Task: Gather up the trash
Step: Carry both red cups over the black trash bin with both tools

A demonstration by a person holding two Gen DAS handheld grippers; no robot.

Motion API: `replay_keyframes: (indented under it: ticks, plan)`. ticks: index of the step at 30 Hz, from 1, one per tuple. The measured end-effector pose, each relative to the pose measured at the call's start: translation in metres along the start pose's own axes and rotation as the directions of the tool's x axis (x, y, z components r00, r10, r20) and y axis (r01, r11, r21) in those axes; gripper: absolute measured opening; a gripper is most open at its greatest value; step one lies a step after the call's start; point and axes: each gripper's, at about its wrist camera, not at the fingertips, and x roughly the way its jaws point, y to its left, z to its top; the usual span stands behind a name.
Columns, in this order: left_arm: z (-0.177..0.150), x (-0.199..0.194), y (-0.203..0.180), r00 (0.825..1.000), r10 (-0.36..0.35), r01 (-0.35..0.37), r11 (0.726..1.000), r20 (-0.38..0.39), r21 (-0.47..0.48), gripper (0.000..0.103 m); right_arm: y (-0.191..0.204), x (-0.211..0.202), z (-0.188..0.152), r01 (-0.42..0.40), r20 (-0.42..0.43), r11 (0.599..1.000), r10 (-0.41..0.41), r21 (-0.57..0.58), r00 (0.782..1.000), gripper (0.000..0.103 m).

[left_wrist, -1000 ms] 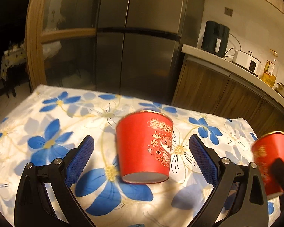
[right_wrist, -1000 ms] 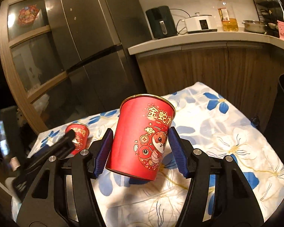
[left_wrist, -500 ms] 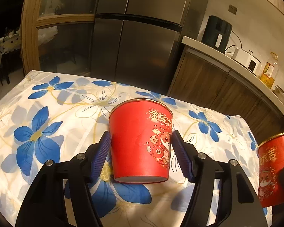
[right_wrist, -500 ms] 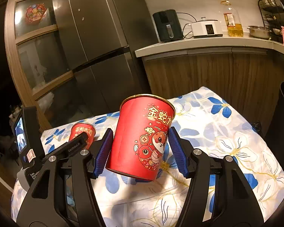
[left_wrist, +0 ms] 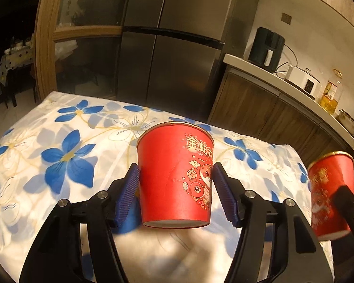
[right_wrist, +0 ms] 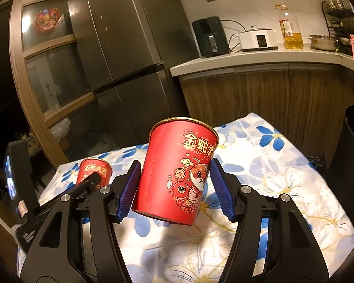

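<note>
Two red paper cups with gold rims and a cartoon snake print. My left gripper (left_wrist: 175, 193) is shut on one red cup (left_wrist: 174, 176), held upright just above the flowered tablecloth (left_wrist: 66, 155). My right gripper (right_wrist: 174, 188) is shut on the other red cup (right_wrist: 177, 174), tilted a little and lifted above the cloth. In the left wrist view the right-hand cup (left_wrist: 330, 193) shows at the far right. In the right wrist view the left-hand cup (right_wrist: 94, 171) shows at the left behind the left gripper's finger.
The table carries a white cloth with blue flowers (right_wrist: 283, 172). A dark bin (right_wrist: 351, 155) stands right of the table. A steel fridge (left_wrist: 172, 47) and a wooden counter (right_wrist: 259, 59) with appliances stand behind.
My left gripper has shut on its cup and lifted it slightly off the cloth. My right gripper kept its cup and rose a little.
</note>
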Motion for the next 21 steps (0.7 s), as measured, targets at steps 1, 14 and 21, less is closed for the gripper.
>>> replay_keyframes:
  ticks: [1,14,21]
  plan:
    - [-0.001,-0.004,-0.002,1.0,-0.002,0.002,1.0,0.004,0.006,0.062,-0.002,-0.005,0.001,0.0,0.006,1.0,0.0,-0.002,1.0,0.059]
    - [-0.023,-0.059,-0.079,0.995,-0.094,0.091,0.992,0.035,0.093,0.062,-0.065,-0.074,0.009,0.085,0.075,0.996,-0.087,0.031,0.993,0.059]
    - [-0.036,-0.084,-0.155,0.975,-0.217,0.206,0.963,0.046,0.173,0.062,-0.122,-0.115,0.018,0.172,0.131,0.982,-0.18,0.074,0.975,0.059]
